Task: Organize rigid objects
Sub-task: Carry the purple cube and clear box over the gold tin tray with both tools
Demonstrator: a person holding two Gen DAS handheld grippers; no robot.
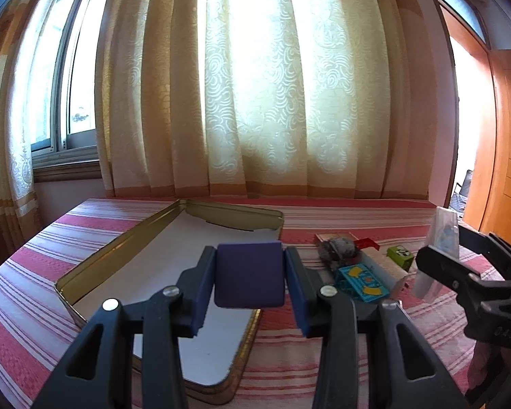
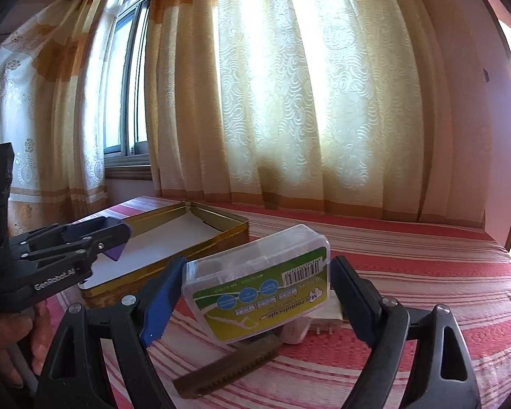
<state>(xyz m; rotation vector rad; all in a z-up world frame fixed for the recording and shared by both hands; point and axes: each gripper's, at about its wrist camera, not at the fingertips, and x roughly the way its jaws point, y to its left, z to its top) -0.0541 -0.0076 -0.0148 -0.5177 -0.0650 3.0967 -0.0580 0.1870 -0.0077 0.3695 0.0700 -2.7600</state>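
Strong backlight through curtain [image 1: 255, 95], blown out to white at centre, 12 o'clock. Overexposed doorway [image 1: 463, 119] at 3 o'clock. Foreground gripper arms dark, nearly silhouetted. Heavy fisheye bending and black vignette at corners. Comb [image 2: 228, 364] at 6 o'clock slightly soft.

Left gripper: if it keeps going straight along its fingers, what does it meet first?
Probably the far wall of the gold tin. The left gripper, shut on the purple box, points slightly down over the tin's white floor; depth is unclear, so it could pass above the rim toward the curtain.
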